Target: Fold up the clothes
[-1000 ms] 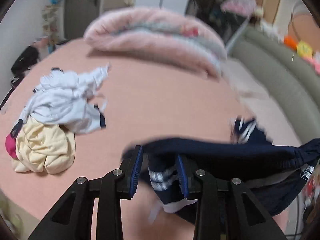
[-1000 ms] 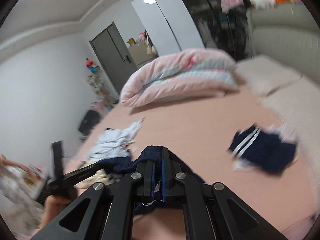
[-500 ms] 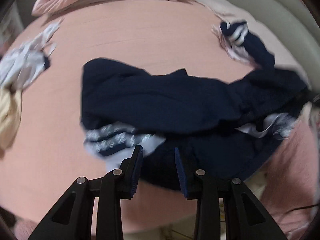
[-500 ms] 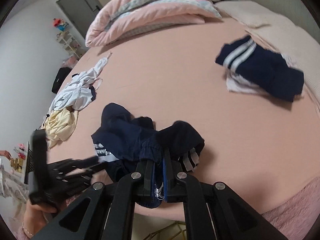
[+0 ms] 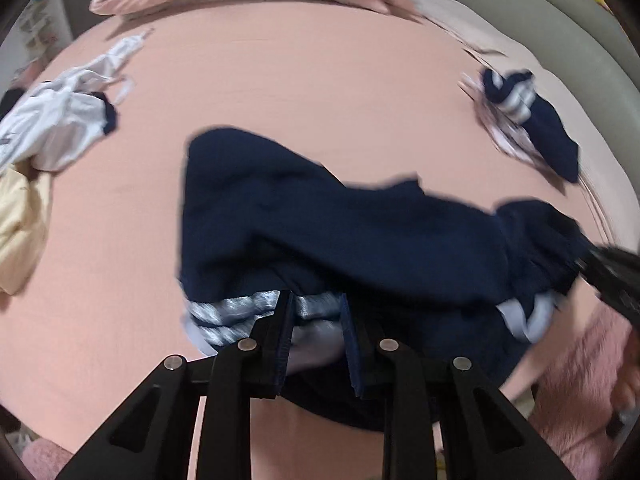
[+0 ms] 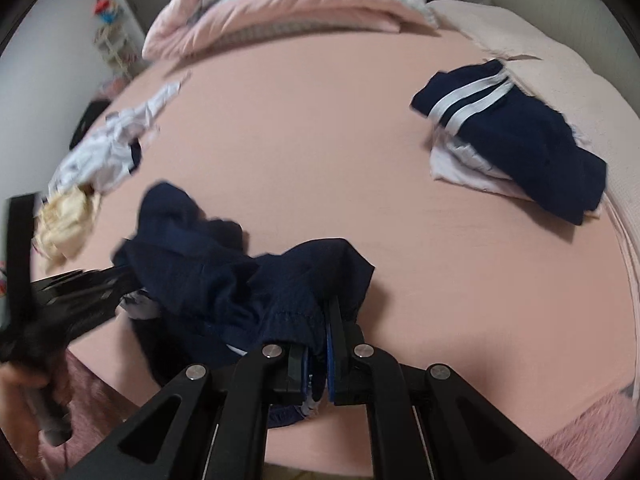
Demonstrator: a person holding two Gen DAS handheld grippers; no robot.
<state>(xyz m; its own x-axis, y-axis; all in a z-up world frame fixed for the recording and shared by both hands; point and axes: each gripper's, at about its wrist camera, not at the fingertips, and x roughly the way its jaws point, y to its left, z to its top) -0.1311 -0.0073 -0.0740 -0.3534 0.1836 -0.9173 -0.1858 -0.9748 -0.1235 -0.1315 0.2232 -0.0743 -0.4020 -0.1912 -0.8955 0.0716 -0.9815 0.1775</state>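
Navy garment: dark blue shorts with pale stripes, crumpled on the pink bed sheet, centre to lower part of the left wrist view; lower centre-left of the right wrist view.
Left gripper: fingers spread, with the striped hem lying between the pads; whether either pad touches the cloth cannot be told.
Right gripper: fingers pressed close together, pinching a bunched edge of the navy garment at lower centre of the right wrist view.
Folded navy piece: dark, with two white stripes, lying on a white layer at upper right of the right wrist view, well apart from the held garment.
White clothes: loose heap at the left edge of the left wrist view.
Yellow cloth: touching the white heap, just below it.
Pink quilt: rolled along the top of the frame.
Containers: cannot tell of any; all clothes lie straight on the sheet.
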